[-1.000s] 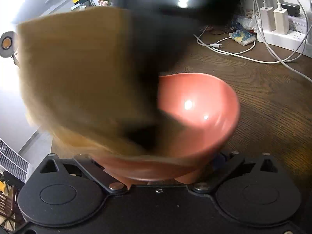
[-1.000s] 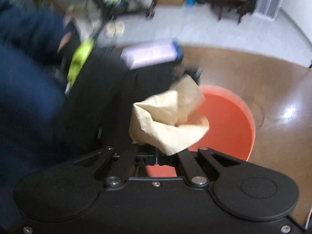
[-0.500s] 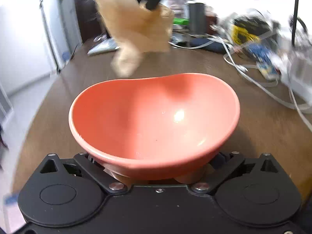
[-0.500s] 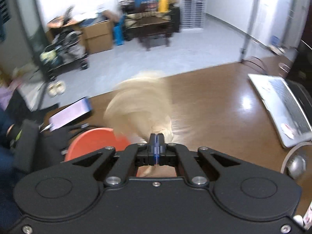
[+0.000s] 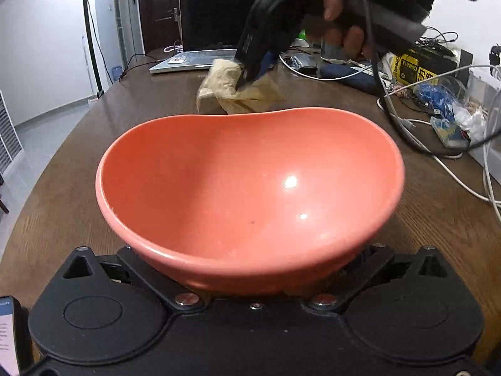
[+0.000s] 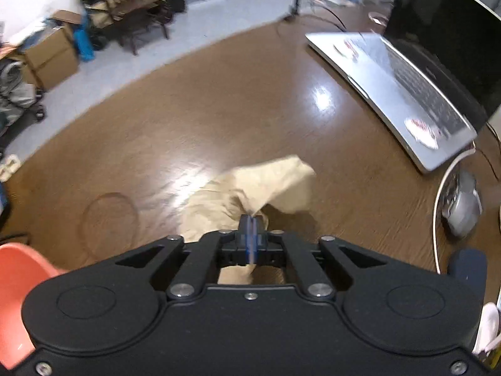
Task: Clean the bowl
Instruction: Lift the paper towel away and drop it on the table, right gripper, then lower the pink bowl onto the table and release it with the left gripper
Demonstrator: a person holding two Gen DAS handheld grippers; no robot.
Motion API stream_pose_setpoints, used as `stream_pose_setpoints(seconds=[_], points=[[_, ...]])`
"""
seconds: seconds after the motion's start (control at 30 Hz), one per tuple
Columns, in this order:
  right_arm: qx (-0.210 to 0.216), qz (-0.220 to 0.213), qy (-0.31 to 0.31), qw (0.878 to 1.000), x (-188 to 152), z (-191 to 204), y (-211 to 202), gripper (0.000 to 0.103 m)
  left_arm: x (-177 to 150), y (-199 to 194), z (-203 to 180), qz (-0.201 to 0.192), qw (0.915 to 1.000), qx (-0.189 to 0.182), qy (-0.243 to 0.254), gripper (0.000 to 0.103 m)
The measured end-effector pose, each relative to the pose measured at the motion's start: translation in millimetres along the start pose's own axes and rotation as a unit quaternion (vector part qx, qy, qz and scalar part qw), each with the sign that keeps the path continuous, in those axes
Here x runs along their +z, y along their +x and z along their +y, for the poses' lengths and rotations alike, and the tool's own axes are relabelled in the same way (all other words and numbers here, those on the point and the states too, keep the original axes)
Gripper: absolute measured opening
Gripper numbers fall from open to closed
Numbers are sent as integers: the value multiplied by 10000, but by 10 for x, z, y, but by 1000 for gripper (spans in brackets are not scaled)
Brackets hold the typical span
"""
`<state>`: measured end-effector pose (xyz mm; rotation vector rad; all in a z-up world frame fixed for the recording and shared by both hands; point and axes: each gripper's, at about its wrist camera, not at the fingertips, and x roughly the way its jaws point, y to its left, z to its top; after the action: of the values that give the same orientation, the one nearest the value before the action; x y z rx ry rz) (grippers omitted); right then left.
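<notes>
I count one salmon-pink bowl, one crumpled tan paper towel and one open silver laptop on one brown worktop. Two tongs show: the left tongs and the right tongs. One phone sits at the edge.

An open silver laptop sits near the far edge of the brown wooden table, its screen dark. White and black cables trail along the table's right edge beside a yellow-and-black box and a clear bag of small items. A phone shows at the near left corner.
</notes>
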<state>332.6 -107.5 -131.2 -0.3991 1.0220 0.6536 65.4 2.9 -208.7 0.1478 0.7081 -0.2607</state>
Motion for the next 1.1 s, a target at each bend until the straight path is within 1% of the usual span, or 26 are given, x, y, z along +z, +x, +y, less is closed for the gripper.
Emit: stream_pose_setpoints(seconds=[0.03,0.1,0.2,0.27,0.3,0.33,0.37,0.4,0.43,0.47,0.53,0.6,0.67,0.7,0.77,0.8,0.87,0.9,0.93,0.97,1.0,1.03,1.1], points=[[73,100,7,9999,-16,8,43,60,-5,-8,-5,-14,10000,15,18,100],[202,288,8,9994,-52,29,124,70,-8,-17,-6,-25,10000,12,32,100],[78,191,-153,9997,-164,66,17,71,-6,-24,-15,-35,10000,9,61,100],[71,35,-108,9999,-170,55,-130,71,-20,-43,-37,-47,9999,28,164,100],[61,-145,-45,9999,-190,40,-260,72,-31,-62,-50,-53,9997,47,230,100],[75,-199,-28,9998,-173,31,-288,73,-44,-81,-63,-54,9996,63,287,101],[109,-371,-5,9993,-217,44,-459,73,-57,-103,-72,-47,9994,71,335,101],[118,-534,-19,9985,-273,76,-614,76,-64,-117,-75,-39,9993,71,358,101],[136,-571,-35,9983,-298,90,-654,80,-75,-141,-78,-21,9992,61,390,102],[218,-694,-114,9973,-418,161,-838,80,-86,-167,-80,-6,9991,47,420,103],[174,-794,-113,9966,-558,258,-986,80,-97,-232,-60,56,9991,-35,427,103],[184,-804,-64,9966,-637,312,-1041,80,-107,-292,-27,110,9992,-98,371,103],[120,-838,33,9964,-868,439,-1207,83,-127,-354,19,220,9993,-145,278,103],[54,-760,211,9969,-980,479,-1256,84,-134,-380,44,297,9990,-221,236,103],[-114,-588,603,9964,-1084,504,-1273,84,-143,-468,111,454,9978,-453,144,103],[-192,-508,871,9947,-1160,517,-1316,84,-128,-521,129,478,9975,-511,122,103],[-278,-312,1387,9894,-1319,556,-1408,84,-59,-665,167,483,9975,-515,68,103],[-232,-232,1543,9875,-1397,599,-1449,84,-8,-733,186,507,9977,-451,12,103],[-189,-157,1679,9855,-1471,640,-1489,84,76,-806,214,579,9977,-330,-154,103],[-164,-124,1696,9853,-1522,671,-1517,84,178,-885,250,672,9968,-192,-388,103],[-162,-98,1713,9850,-1580,734,-1562,84,233,-926,269,719,9960,-126,-514,103],[-179,-59,1713,9850,-1688,861,-1631,84,320,-997,289,755,9946,-57,-706,103],[-201,38,1814,9832,-1790,967,-1699,85,443,-1092,298,794,9928,84,-894,103]])
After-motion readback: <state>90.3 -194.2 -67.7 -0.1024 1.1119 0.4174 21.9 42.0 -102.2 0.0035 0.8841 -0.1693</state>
